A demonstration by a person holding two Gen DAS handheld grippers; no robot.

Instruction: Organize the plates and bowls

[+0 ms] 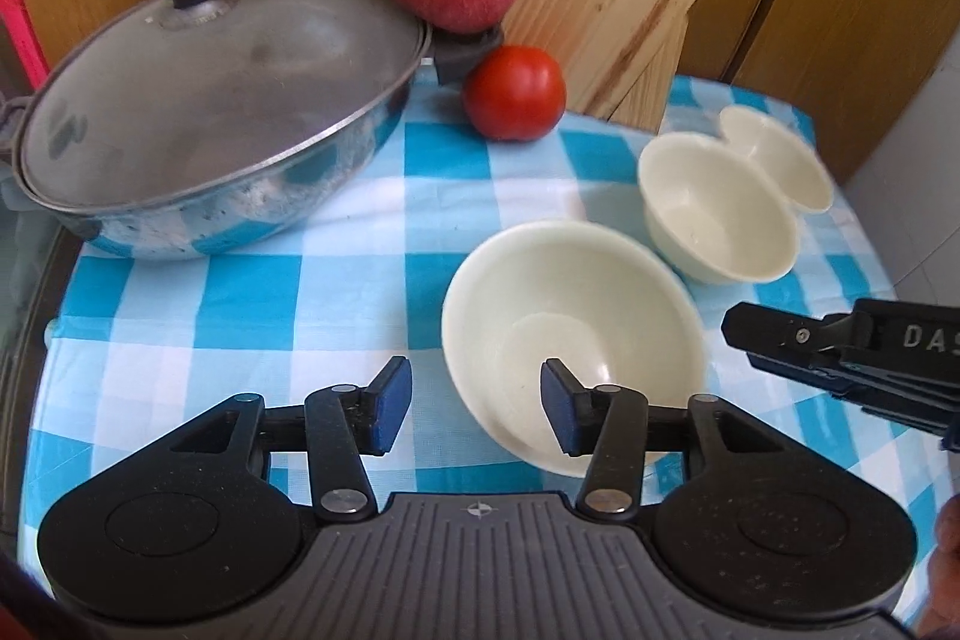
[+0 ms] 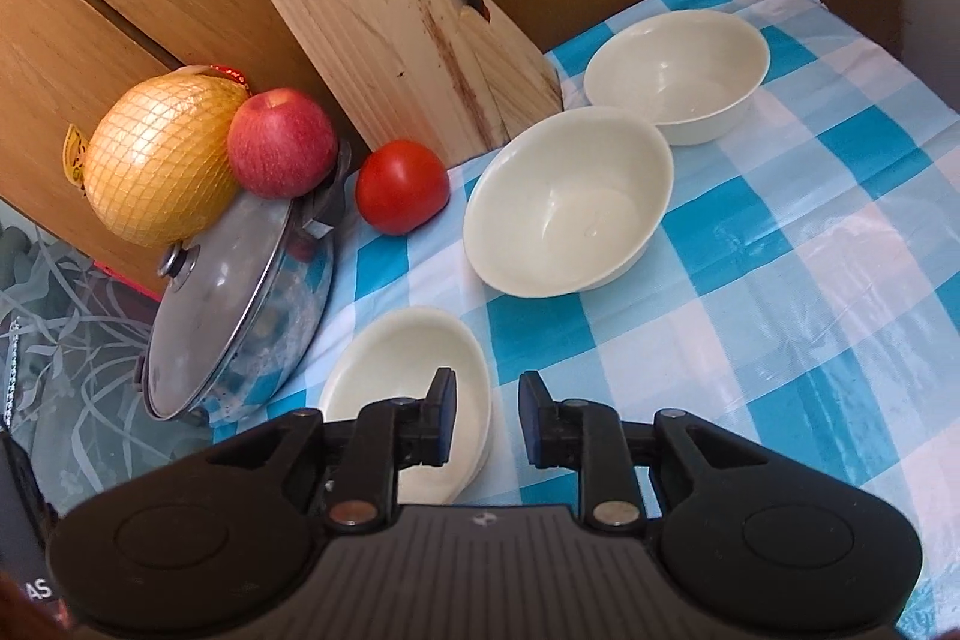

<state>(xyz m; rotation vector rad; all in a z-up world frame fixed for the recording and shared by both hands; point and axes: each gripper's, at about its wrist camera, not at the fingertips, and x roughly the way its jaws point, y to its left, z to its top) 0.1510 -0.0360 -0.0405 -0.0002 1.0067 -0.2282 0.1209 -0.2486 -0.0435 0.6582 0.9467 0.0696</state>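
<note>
Your checked tablecloth [image 2: 780, 280] has bare room at its right side. The lidded wok [image 1: 210, 112] fills the left. Three cream bowls run diagonally: nearest bowl [image 1: 570, 316], middle bowl [image 2: 564, 202], far bowl [image 2: 678, 70]. Your left gripper [image 1: 474, 409] straddles the nearest bowl's rim, jaws apart; your right gripper [image 2: 486, 418] is likewise apart, empty.

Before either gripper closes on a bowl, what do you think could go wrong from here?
1. The left gripper straddles the near bowl's rim; pinching a thin, sloped wall may tip the bowl or let it slip.
2. The middle bowl and far bowl sit almost touching, so lifting one may nudge the other.
3. The tomato lies loose nearby and could roll.
</note>
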